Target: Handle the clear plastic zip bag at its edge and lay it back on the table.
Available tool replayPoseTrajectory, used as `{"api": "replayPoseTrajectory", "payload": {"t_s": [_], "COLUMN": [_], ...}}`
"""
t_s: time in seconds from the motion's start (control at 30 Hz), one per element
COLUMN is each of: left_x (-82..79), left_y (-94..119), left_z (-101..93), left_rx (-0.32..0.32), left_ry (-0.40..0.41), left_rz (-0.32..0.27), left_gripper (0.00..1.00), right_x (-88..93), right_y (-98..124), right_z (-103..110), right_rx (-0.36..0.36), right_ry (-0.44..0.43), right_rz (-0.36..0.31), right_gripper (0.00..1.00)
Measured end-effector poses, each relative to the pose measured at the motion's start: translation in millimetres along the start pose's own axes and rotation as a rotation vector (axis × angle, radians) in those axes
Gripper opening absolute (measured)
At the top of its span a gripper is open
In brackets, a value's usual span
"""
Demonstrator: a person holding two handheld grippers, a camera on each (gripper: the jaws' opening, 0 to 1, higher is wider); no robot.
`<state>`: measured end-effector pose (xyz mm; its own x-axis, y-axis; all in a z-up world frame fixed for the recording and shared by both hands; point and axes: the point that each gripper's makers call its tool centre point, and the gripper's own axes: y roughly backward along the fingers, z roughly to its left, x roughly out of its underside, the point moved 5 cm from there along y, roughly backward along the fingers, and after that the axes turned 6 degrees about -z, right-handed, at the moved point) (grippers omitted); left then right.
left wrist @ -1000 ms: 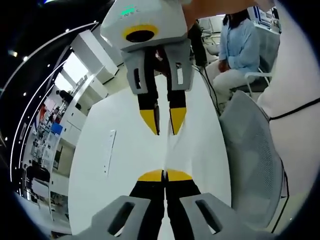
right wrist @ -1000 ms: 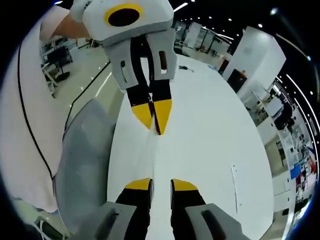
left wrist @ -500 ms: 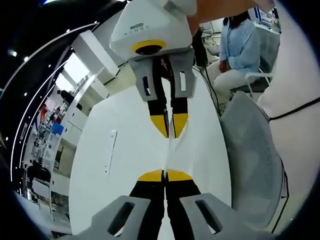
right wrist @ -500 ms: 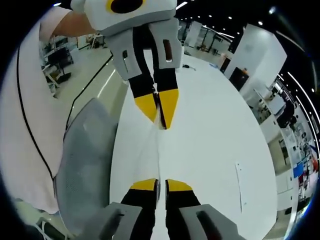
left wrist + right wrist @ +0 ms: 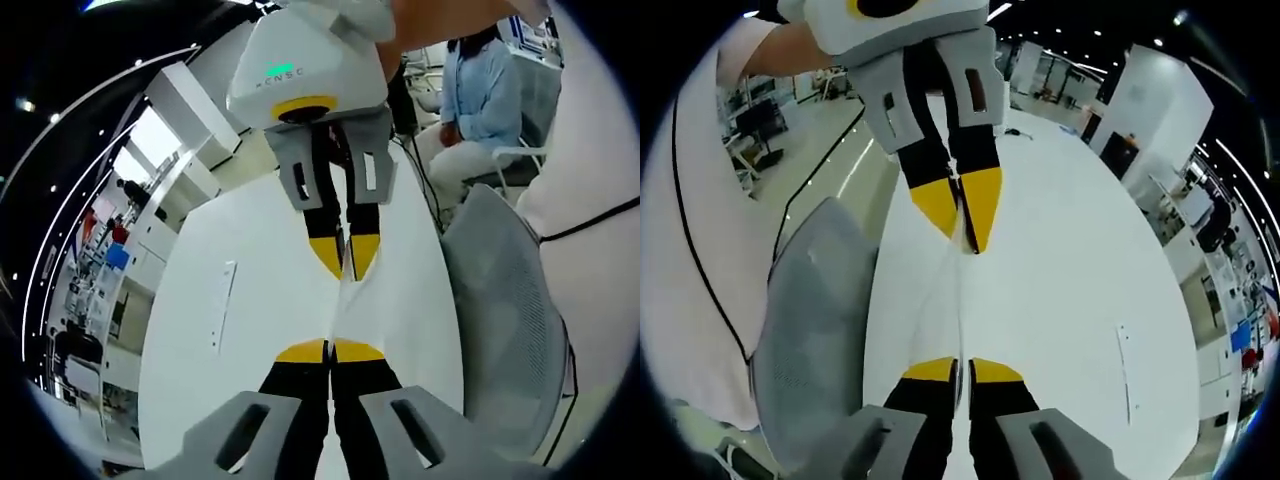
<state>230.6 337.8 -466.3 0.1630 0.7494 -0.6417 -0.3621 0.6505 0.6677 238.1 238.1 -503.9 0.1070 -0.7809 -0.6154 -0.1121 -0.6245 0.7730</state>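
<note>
Both tongs, left [image 5: 329,350] and right [image 5: 961,369], clamp the zip bag [image 5: 960,300]; we see it stretched edge-on between them above the desk [image 5: 250,330], the gap now shorter.

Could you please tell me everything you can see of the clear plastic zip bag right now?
The clear plastic zip bag is nearly invisible: thin, see-through film, seen edge-on as a faint line stretched between the two grippers above the white table. The right gripper is shut on one end, and the left gripper, facing it, pinches the other. In the left gripper view the same taut strip runs between the closed yellow tips. Its zip and any contents cannot be made out.
</note>
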Motion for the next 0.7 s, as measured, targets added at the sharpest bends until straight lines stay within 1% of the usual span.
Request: {"api": "replayPoseTrajectory", "payload": {"t_s": [0.17, 0.27, 0.4, 0.53, 0.6, 0.7], "left_x": [3.9, 8.9, 10.1, 9.7, 8.2, 4.6], "left_y": [0, -3, -4, -7, -6, -6], "left_z": [-0.5, -0.6, -0.9, -0.6, -0.5, 1.6], "left_rx": [0.005, 0.014, 0.017, 0.025, 0.021, 0.008], "left_ry": [0.019, 0.026, 0.008, 0.029, 0.026, 0.021], "left_rz": [0.012, 0.029, 0.026, 0.021, 0.017, 0.006], "left_gripper": [0.0, 0.0, 0.0, 0.0, 0.02, 0.09], "right_x": [-0.5, -0.7, -0.5, -0.5, -1.3, -1.8], "right_y": [0, 1, 1, 2, 3, 4], "right_z": [-2, -3, -6, -8, -9, -10], "right_rx": [0.006, 0.014, 0.028, 0.044, 0.05, 0.058], "right_ry": [0.005, 0.007, 0.007, 0.024, 0.029, 0.031], "right_rz": [0.003, 0.012, 0.033, 0.06, 0.071, 0.086], "right_gripper": [0.0, 0.0, 0.0, 0.0, 0.0, 0.0]}}
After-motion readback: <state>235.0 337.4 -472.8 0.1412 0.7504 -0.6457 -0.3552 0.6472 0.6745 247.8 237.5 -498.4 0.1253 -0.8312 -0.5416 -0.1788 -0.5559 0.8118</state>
